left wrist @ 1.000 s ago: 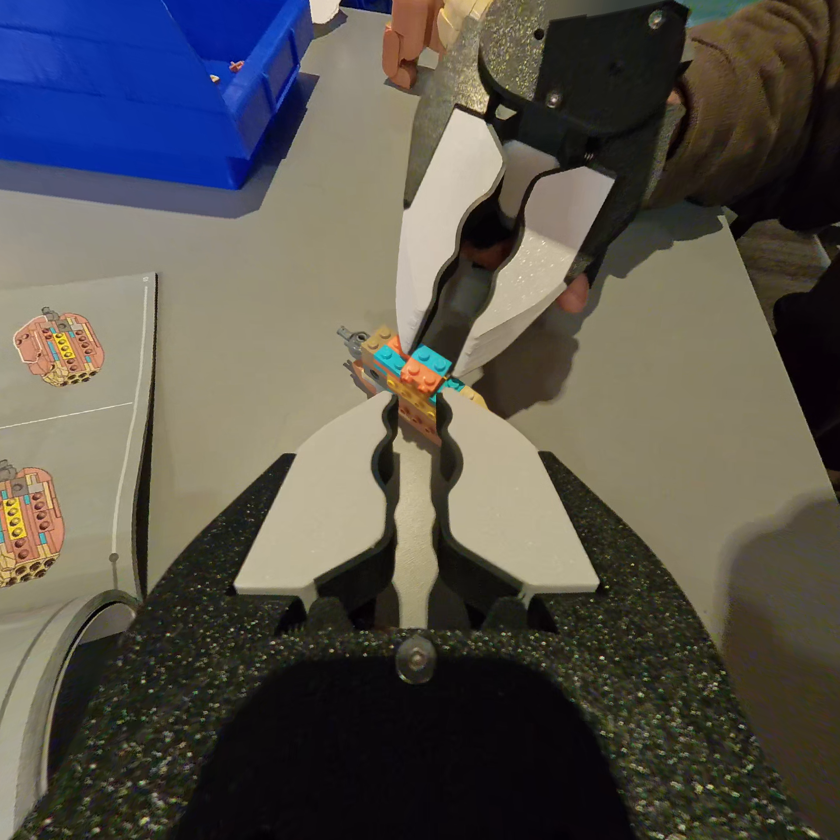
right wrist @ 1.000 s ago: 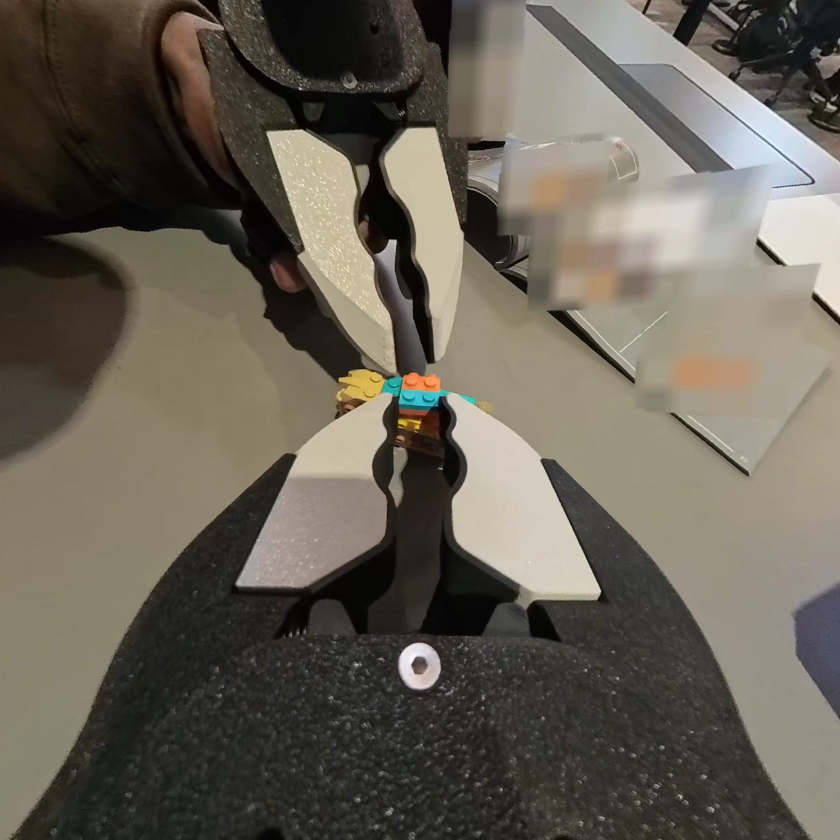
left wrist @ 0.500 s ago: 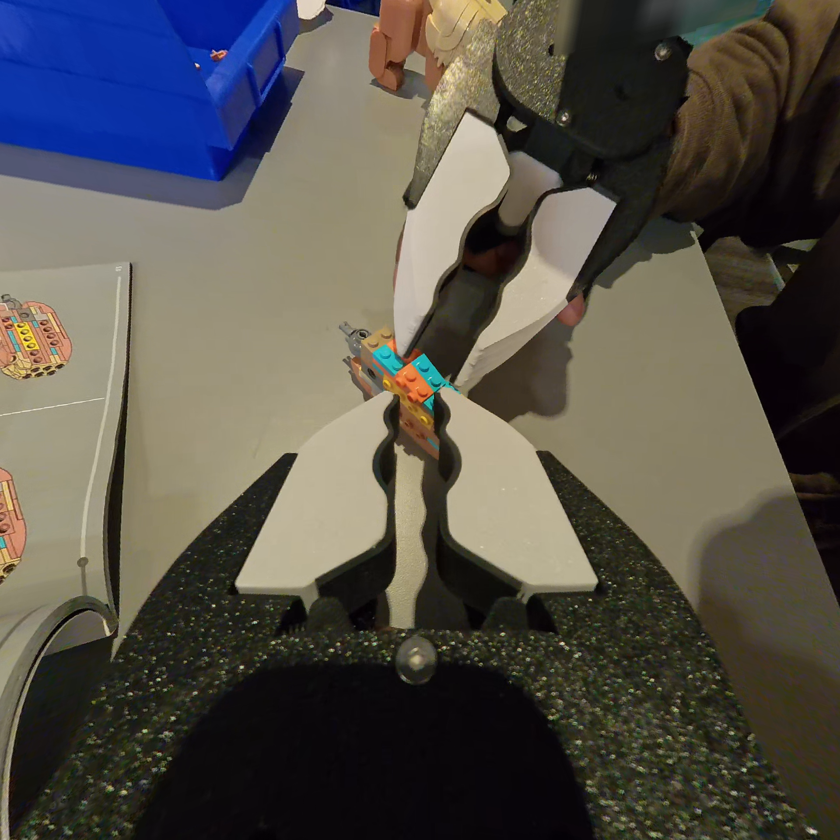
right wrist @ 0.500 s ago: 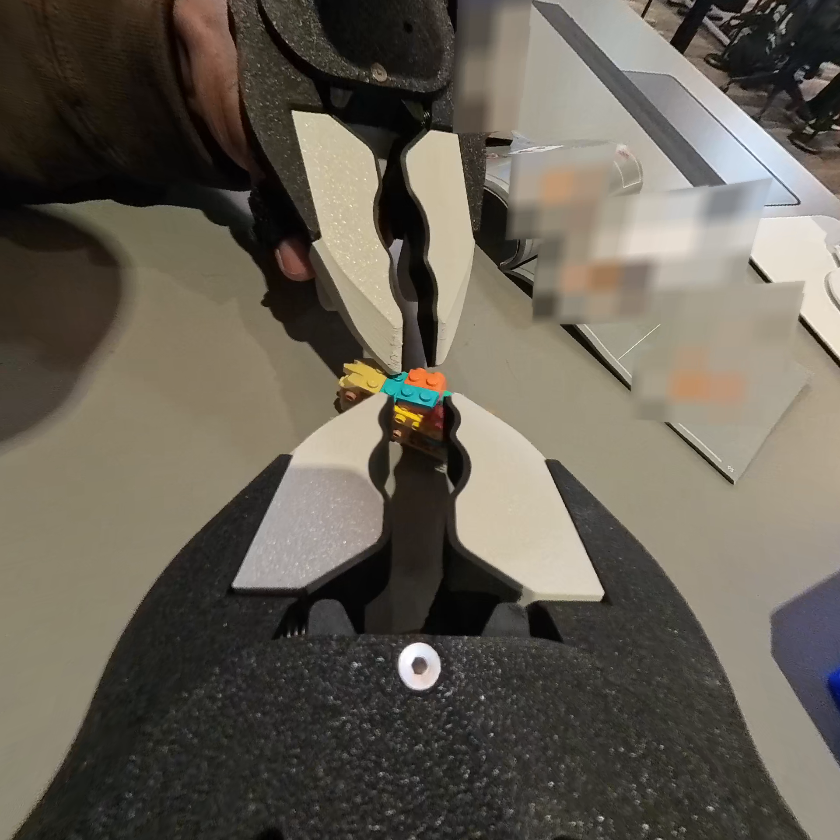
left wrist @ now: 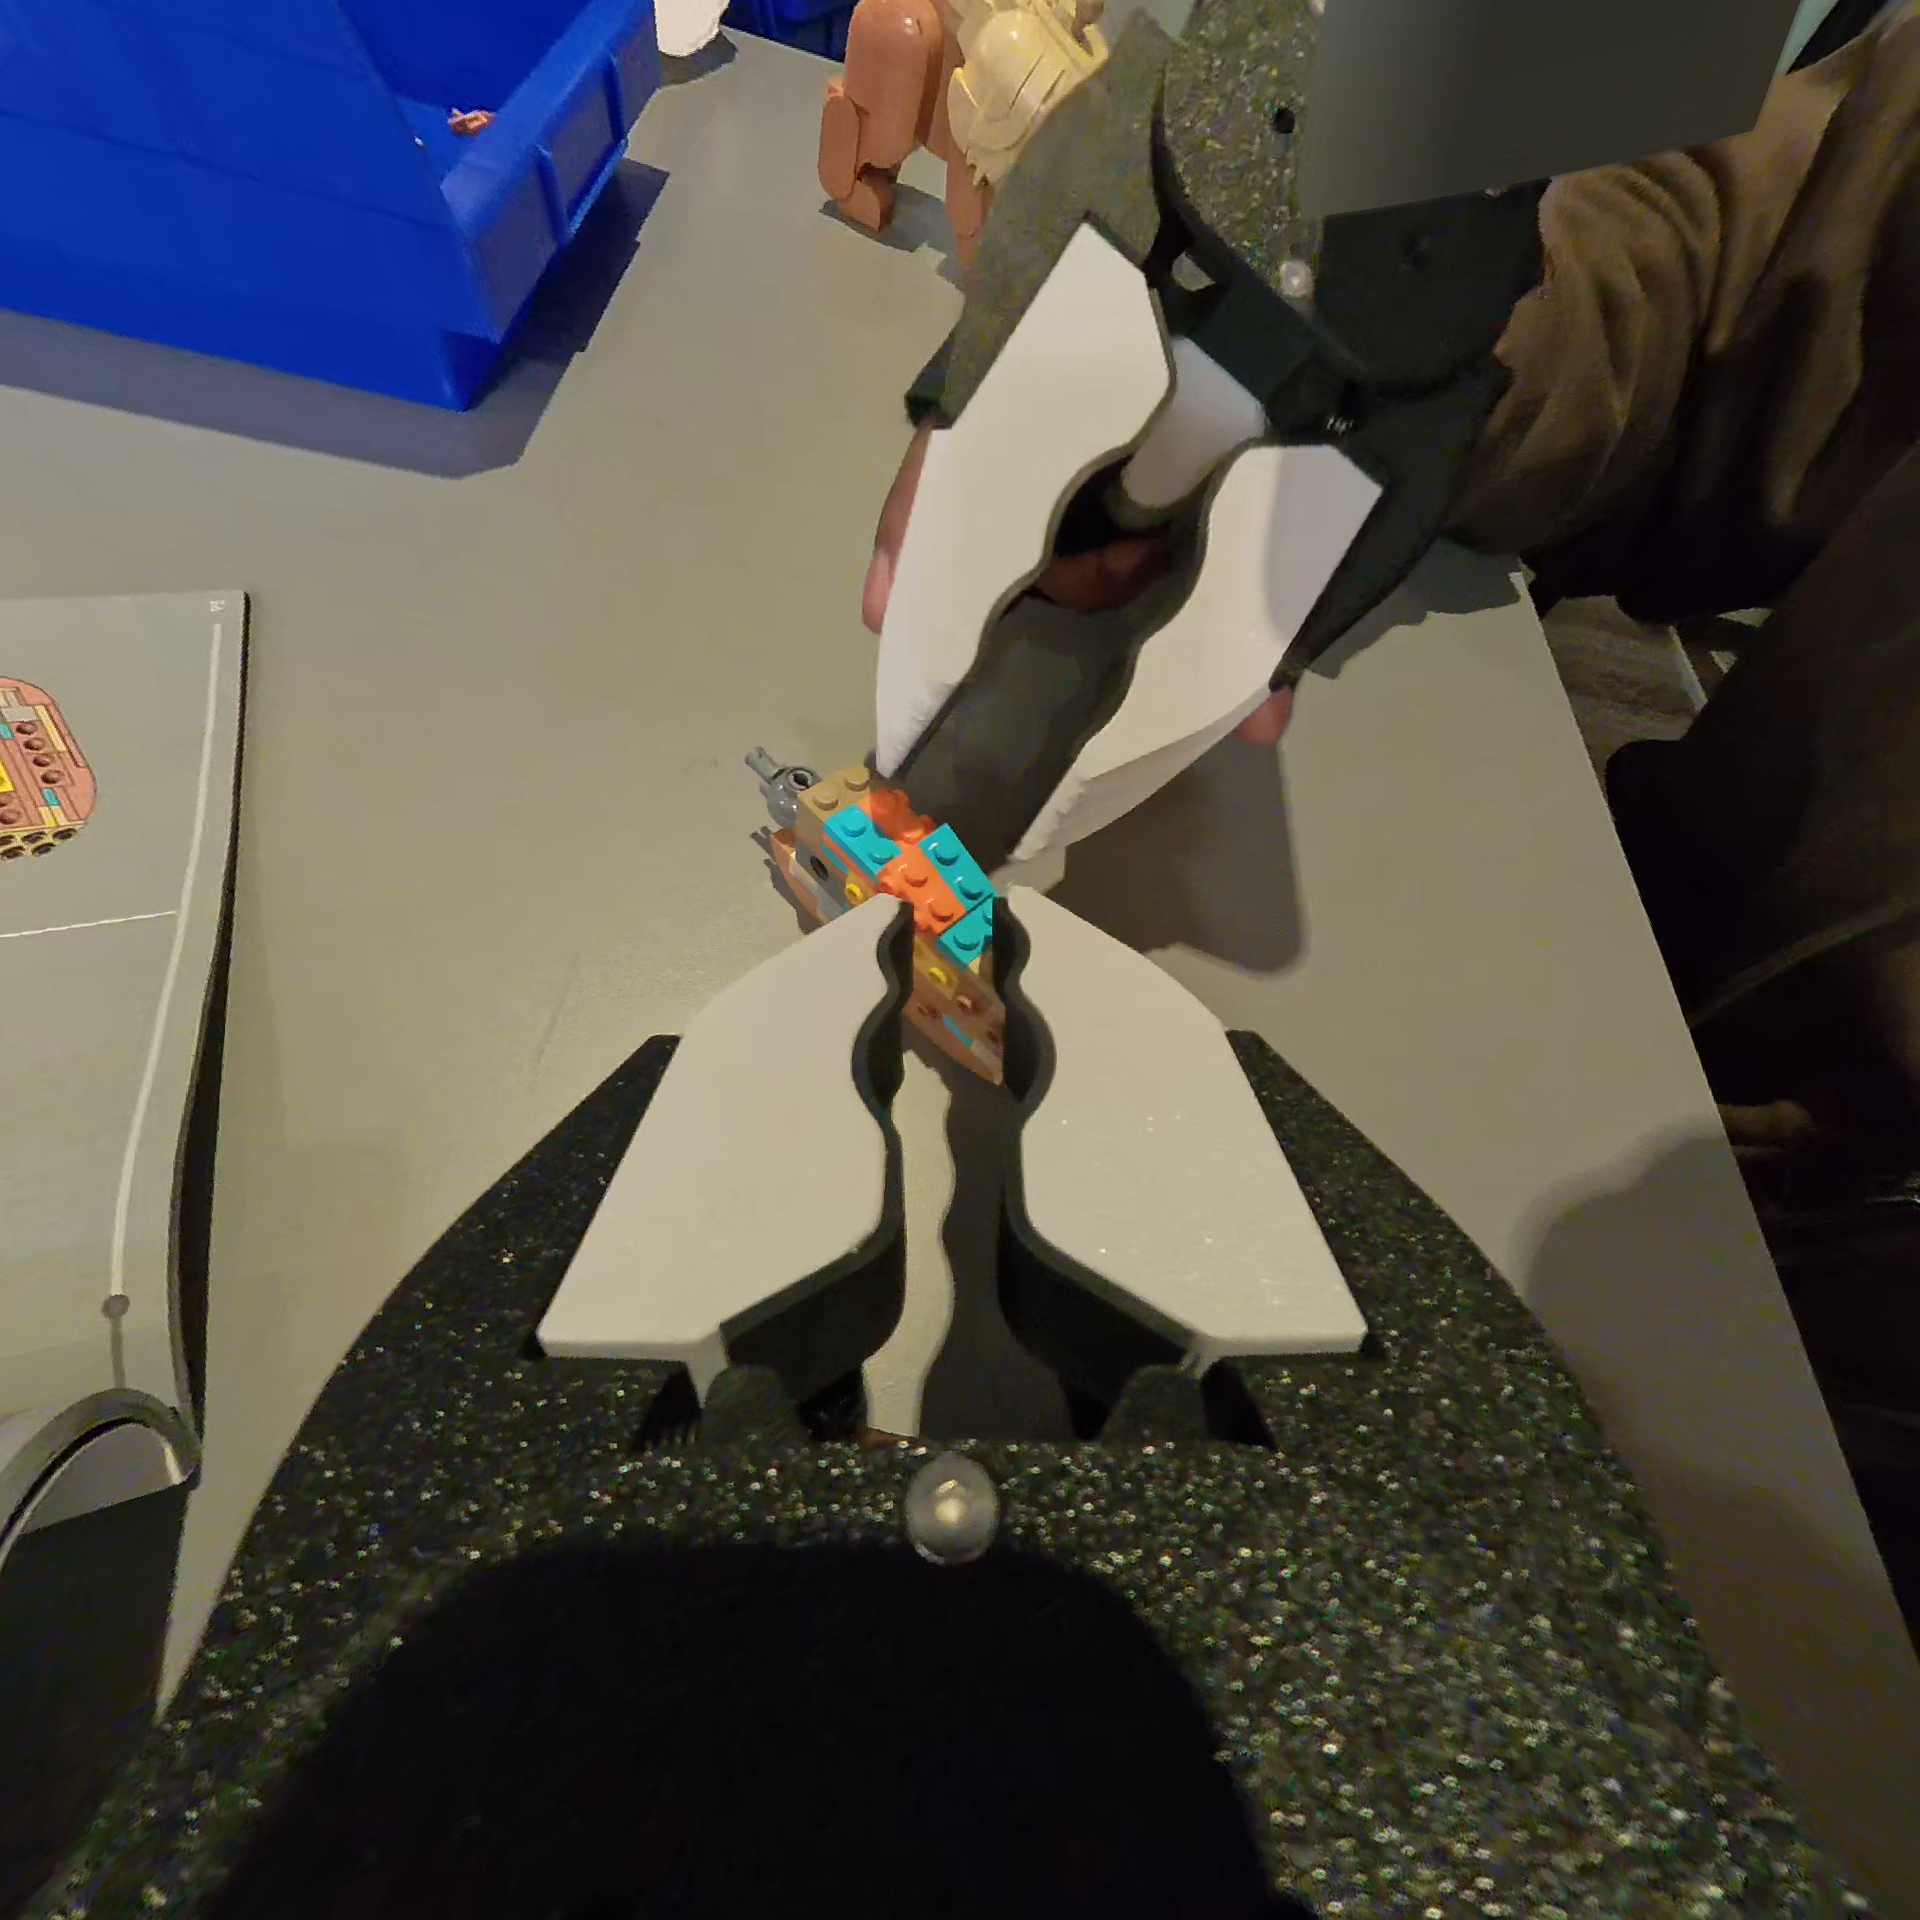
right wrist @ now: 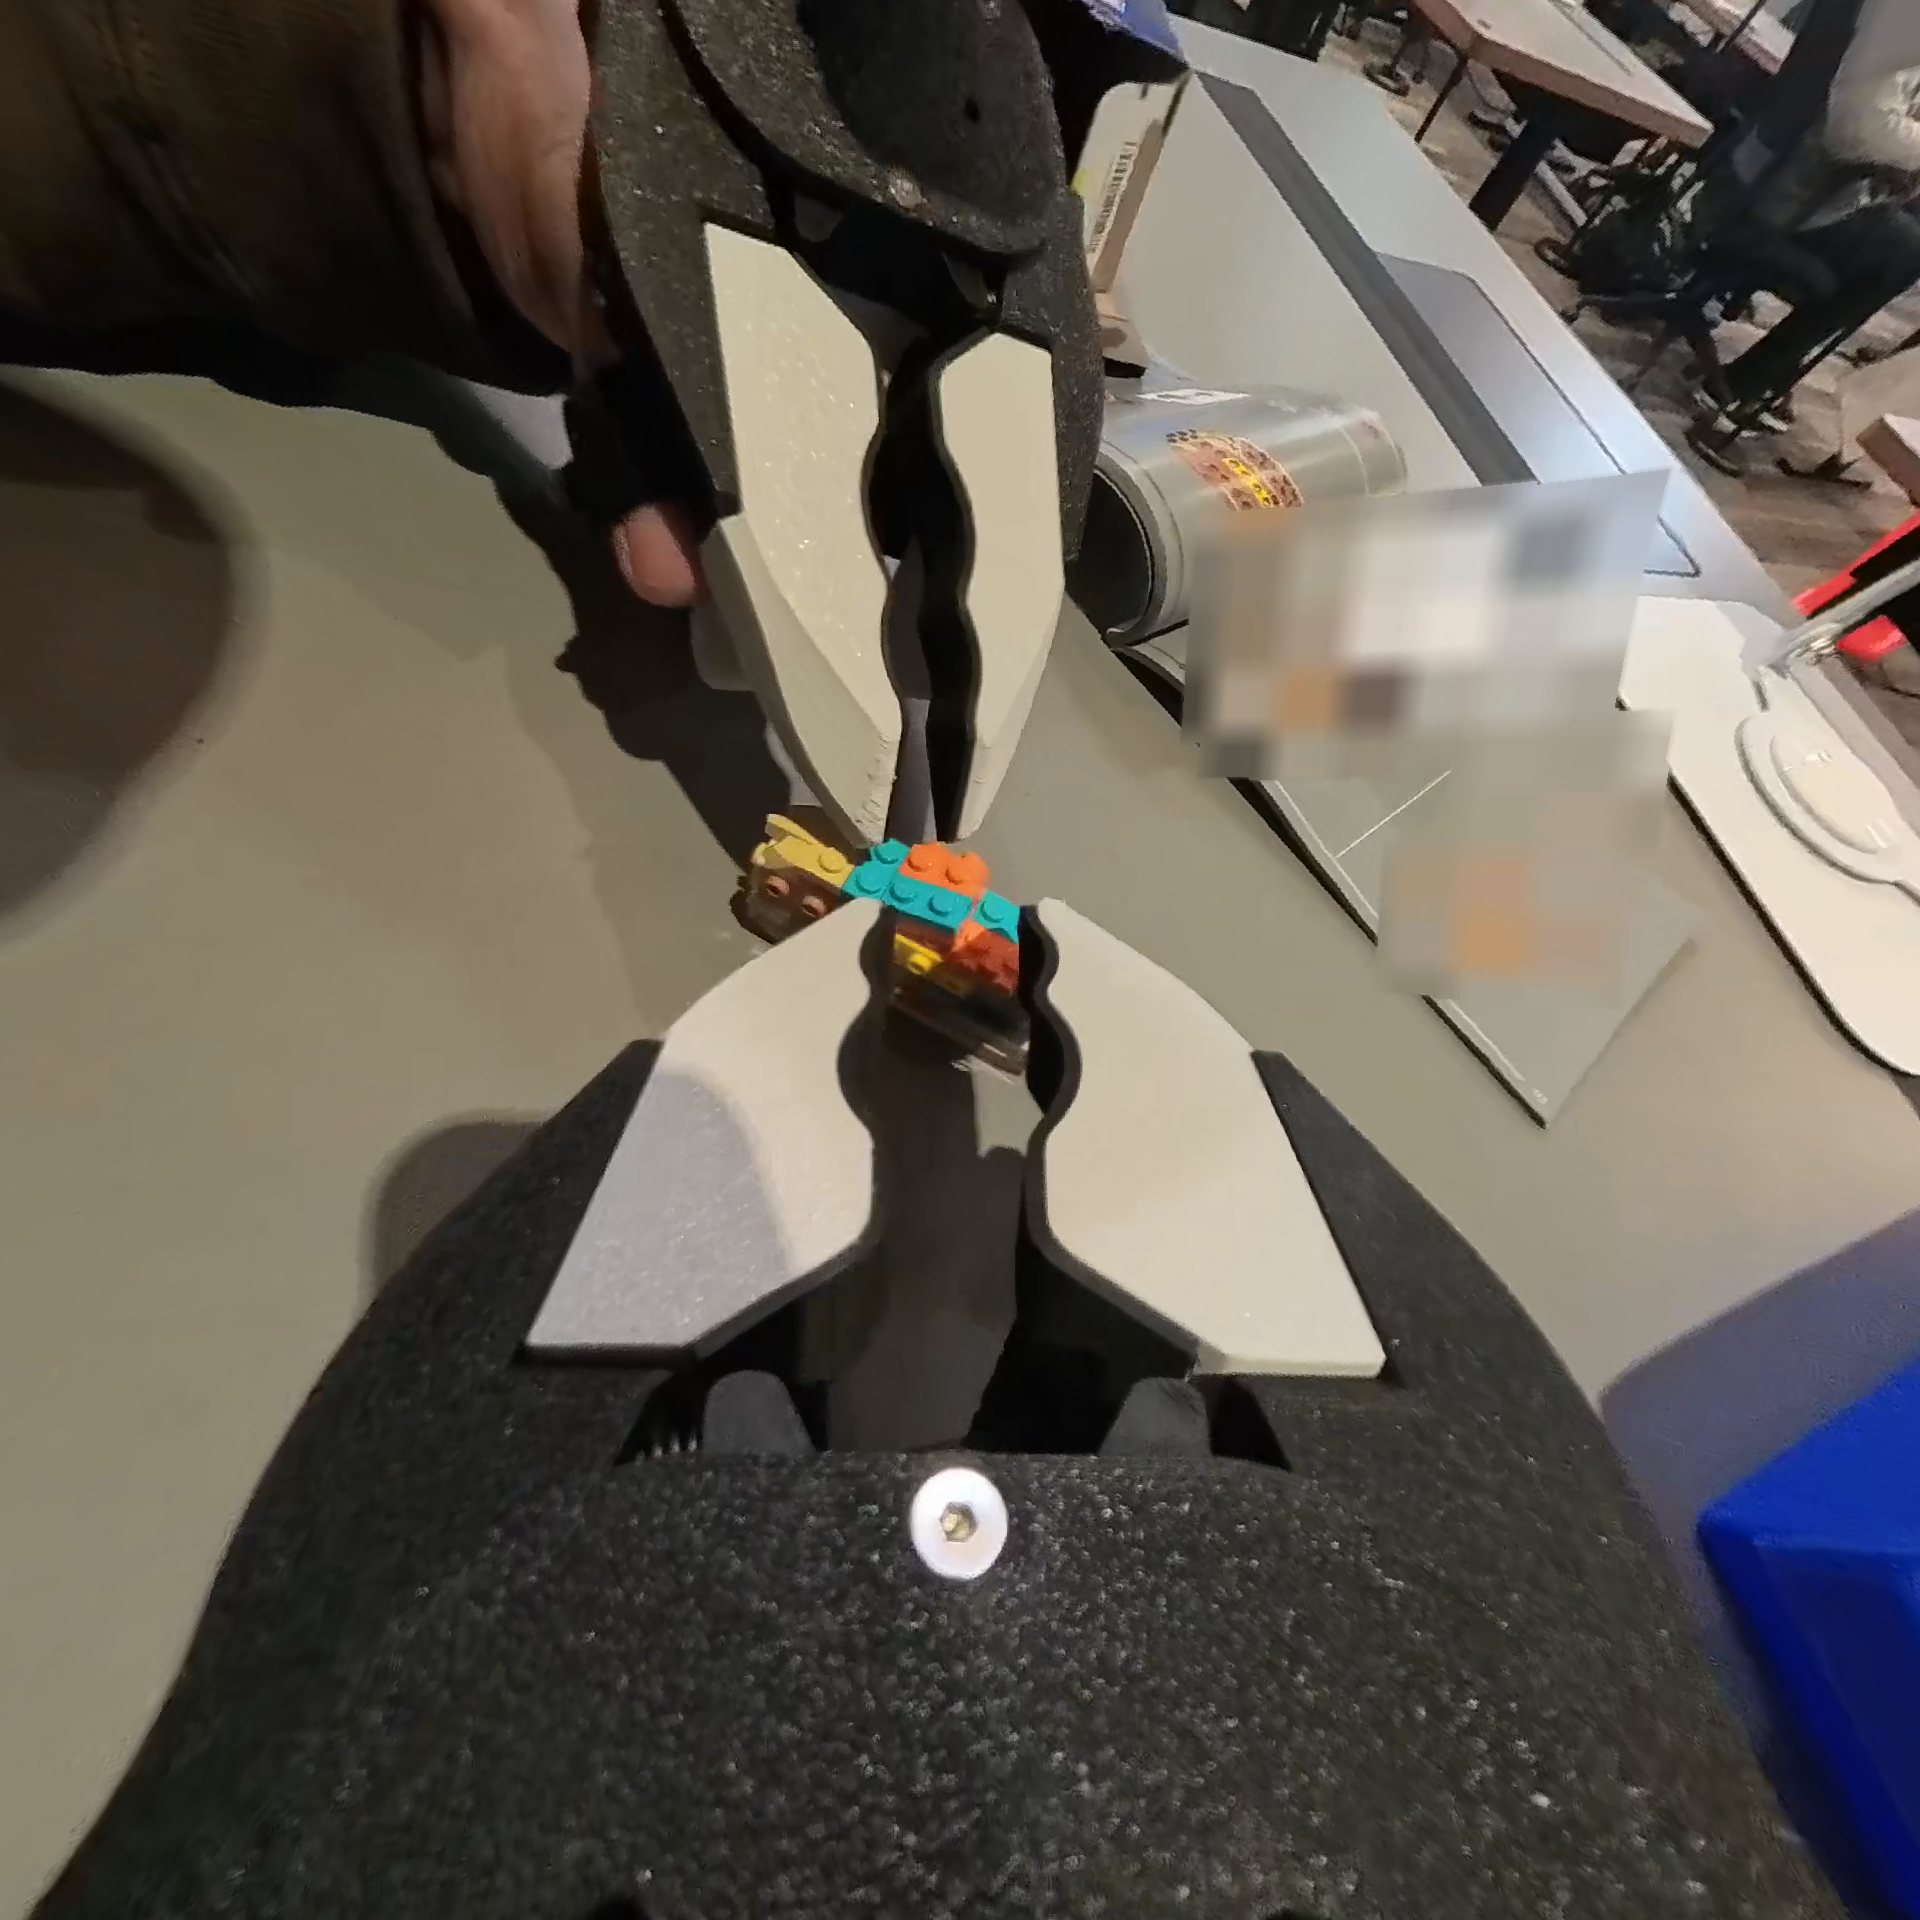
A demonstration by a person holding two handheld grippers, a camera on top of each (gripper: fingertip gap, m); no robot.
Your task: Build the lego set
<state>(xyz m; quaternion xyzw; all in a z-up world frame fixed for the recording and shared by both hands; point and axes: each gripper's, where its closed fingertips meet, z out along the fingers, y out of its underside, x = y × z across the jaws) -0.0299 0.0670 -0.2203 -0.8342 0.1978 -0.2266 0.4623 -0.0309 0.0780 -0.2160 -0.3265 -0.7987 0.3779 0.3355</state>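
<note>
A small lego assembly [left wrist: 904,852] of teal, orange, yellow and brown bricks is held just above the grey table [left wrist: 520,623] between both grippers. My left gripper [left wrist: 948,914] is shut on its near end. My right gripper [left wrist: 956,810] comes in from the upper right, its fingertips against the far end. In the right wrist view the right gripper [right wrist: 945,914] clasps the assembly [right wrist: 935,883], jaws a brick-width apart. The left gripper [right wrist: 920,831] meets it from above. The assembly's underside is hidden.
A blue bin [left wrist: 312,187] stands at the back left and shows again in the right wrist view [right wrist: 1829,1558]. An open instruction booklet [left wrist: 94,935] lies at the left. A brown and tan lego figure [left wrist: 935,114] stands behind. The table edge [left wrist: 1621,935] runs close on the right. The tips of both grippers are at nearly the same place.
The assembly has turned between the two grippers, so its long side now points more toward the left camera. Both grippers stay on it. The right gripper's jaws look slightly wider.
</note>
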